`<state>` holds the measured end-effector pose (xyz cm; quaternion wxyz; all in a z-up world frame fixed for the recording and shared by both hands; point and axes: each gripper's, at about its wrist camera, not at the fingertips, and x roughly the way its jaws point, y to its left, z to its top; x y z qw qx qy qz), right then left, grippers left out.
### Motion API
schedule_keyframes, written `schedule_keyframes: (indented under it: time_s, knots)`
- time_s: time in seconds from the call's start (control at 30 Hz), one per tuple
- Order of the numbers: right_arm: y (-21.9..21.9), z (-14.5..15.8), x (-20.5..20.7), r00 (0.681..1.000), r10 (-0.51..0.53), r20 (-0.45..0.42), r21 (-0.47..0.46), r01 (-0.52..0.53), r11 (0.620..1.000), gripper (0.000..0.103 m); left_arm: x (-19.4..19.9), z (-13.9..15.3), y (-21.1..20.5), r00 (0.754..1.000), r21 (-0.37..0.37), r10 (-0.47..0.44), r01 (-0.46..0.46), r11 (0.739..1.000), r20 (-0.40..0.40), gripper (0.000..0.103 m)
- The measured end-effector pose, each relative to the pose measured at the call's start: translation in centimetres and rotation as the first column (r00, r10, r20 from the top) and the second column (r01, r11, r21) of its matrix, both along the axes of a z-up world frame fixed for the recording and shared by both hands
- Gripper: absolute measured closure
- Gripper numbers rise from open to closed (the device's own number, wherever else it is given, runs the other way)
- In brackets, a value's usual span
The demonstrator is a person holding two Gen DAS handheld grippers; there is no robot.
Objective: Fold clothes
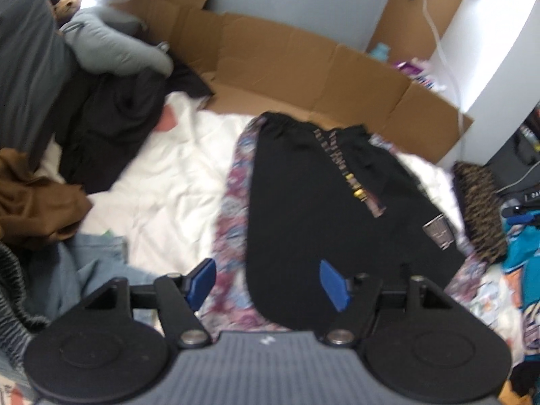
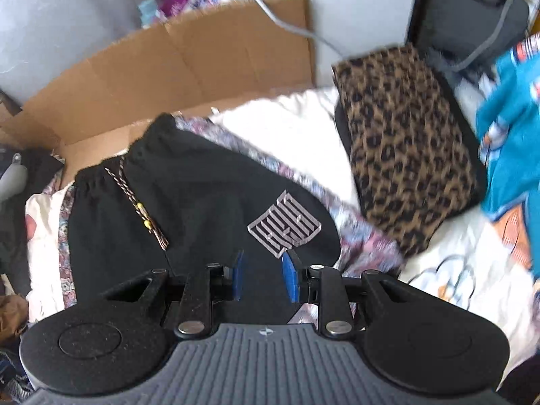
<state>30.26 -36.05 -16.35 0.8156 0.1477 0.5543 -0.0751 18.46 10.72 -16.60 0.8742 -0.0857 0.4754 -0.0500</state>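
Nearest to me, my left gripper [image 1: 266,283] hangs above the bed with its blue pads spread wide and nothing between them; it touches no cloth. My right gripper [image 2: 261,278] hovers too, its pads only a narrow gap apart, empty, with the dark fabric lying below them rather than pinched.

Just beyond both sits the pair of black drawstring shorts with a silver striped logo [image 1: 324,202], folded flat and lying on top of a folded floral pink-and-blue garment [image 1: 233,189], so these two form a small stack on the white rumpled bed sheet [image 1: 168,182]. I judge that this item is finished and released. Beside the stack, seen from my right wrist, a folded leopard-print brown cloth [image 2: 408,165] lies flat as well, with a crumpled teal garment [image 2: 509,141] past it.

What is left appears on the far left side: a brown crumpled cloth [image 1: 33,199], a light blue denim piece [image 1: 91,270] and a loose black heap of clothing [image 1: 111,125] with a grey padded garment [image 1: 114,44] above it, none of them folded. Behind everything a flattened brown cardboard sheet [image 1: 287,64] leans along the wall. So I reckon I am partway through, with several pieces still to do.
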Motion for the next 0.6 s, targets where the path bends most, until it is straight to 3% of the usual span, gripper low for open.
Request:
schedule_keyframes:
  time_s: [0.13,0.3,0.43,0.6]
  knots:
    - [0.3,3.4,0.1,0.994,0.105,0.038,0.018,-0.106,0.994,0.069,0.5,1.8,-2.3,1.0,-0.022,-0.012,0.012,1.0,0.024,0.031]
    - [0.7,6.5,-0.8,0.976,0.203,0.084,0.058,-0.208,0.976,0.065,0.6,4.4,-4.7,0.998,-0.148,0.033,-0.024,0.989,0.06,0.031]
    - [0.5,7.5,-2.3,0.967,0.238,0.087,0.071,-0.244,0.967,0.065,0.6,6.7,-6.8,0.991,-0.222,0.095,-0.071,0.972,0.098,0.031]
    - [-1.0,6.7,-4.1,0.96,0.265,0.087,0.089,-0.272,0.958,0.062,0.6,8.4,-10.6,0.987,-0.204,0.066,-0.036,0.978,0.145,0.028]
